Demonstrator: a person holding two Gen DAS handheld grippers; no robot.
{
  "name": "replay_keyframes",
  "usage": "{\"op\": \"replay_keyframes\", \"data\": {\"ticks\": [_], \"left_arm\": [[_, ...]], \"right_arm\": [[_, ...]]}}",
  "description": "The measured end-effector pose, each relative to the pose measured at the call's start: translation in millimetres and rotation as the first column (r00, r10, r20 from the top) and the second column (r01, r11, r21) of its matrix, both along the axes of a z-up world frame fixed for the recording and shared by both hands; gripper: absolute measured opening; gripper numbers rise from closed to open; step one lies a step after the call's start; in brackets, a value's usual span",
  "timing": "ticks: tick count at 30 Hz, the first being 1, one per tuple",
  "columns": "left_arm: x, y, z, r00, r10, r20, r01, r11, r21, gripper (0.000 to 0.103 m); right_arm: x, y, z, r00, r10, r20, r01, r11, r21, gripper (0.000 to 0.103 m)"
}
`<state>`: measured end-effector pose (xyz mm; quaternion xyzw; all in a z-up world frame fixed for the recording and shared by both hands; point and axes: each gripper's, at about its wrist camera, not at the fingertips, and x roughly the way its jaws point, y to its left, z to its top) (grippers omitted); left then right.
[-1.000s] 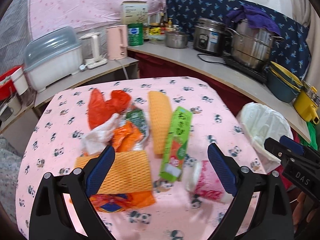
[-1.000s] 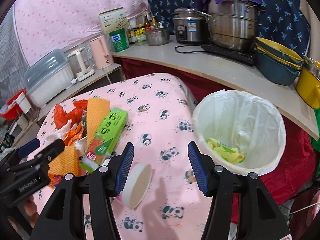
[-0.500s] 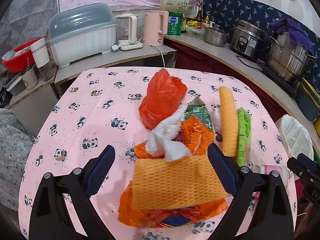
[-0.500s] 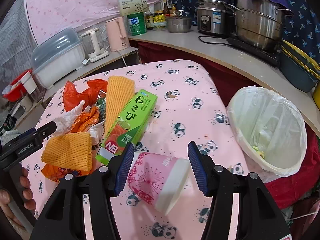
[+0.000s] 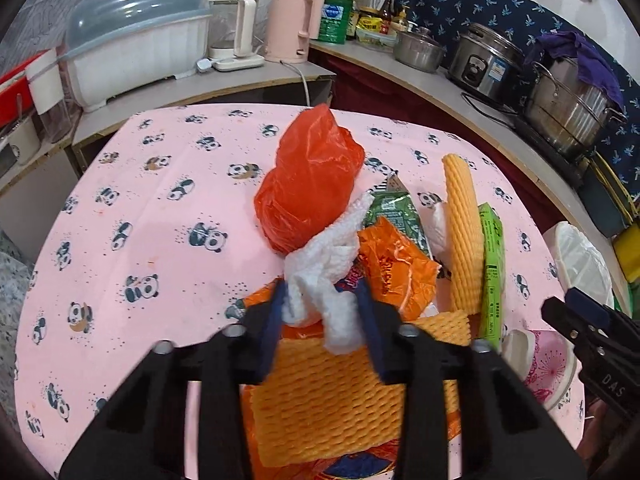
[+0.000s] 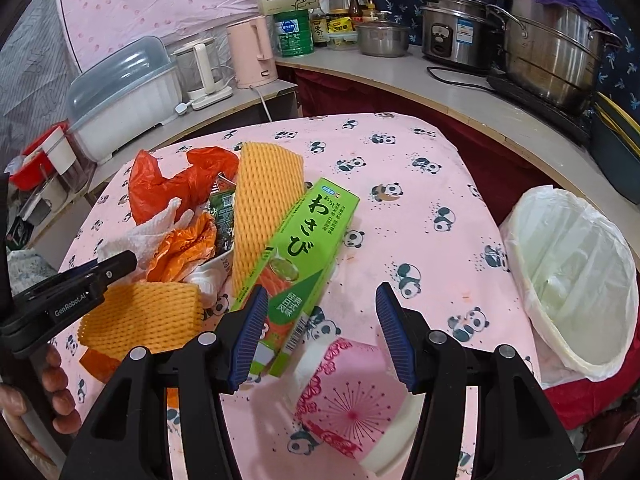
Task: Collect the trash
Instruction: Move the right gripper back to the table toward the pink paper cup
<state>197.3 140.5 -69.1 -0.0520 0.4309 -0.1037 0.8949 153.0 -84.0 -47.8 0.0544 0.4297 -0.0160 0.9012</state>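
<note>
A pile of trash lies on the pink panda tablecloth (image 5: 168,216). My left gripper (image 5: 322,300) is shut on a crumpled white paper towel (image 5: 324,264) atop the pile, above an orange foam net (image 5: 328,396). Beside it lie a red plastic bag (image 5: 308,184), an orange wrapper (image 5: 394,268), a yellow foam net (image 6: 262,216) and a green wasabi box (image 6: 304,248). My right gripper (image 6: 320,336) is open over a pink paper cup (image 6: 348,400) lying on its side. A white-lined trash bin (image 6: 572,276) stands at the table's right.
A counter curves behind the table with a dish rack (image 5: 136,56), kettles (image 5: 292,24), a rice cooker (image 5: 484,64) and a steel pot (image 5: 568,100). The table's edge drops off beside the bin.
My left gripper has moved forward and closed on the white paper towel. My right gripper has swung left from the bin and stands over the pink cup, still open.
</note>
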Motion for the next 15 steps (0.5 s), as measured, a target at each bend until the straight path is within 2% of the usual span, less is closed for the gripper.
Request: {"op": "replay_keyframes", "data": {"ticks": [3,15], "left_arm": [[0,-3,3,1.000,-0.017,0.006,0.017,1.000,-0.013,0.011],[-15,-28,45,0.992,-0.067,0.107,0.071,0.997,-0.037,0.009]], "right_arm": [[5,1,-2,1.000,0.000,-0.003,0.000,1.000,0.005,0.055],[-3,-23,7,0.998,-0.056,0.018,0.056,0.998,0.024,0.055]]}}
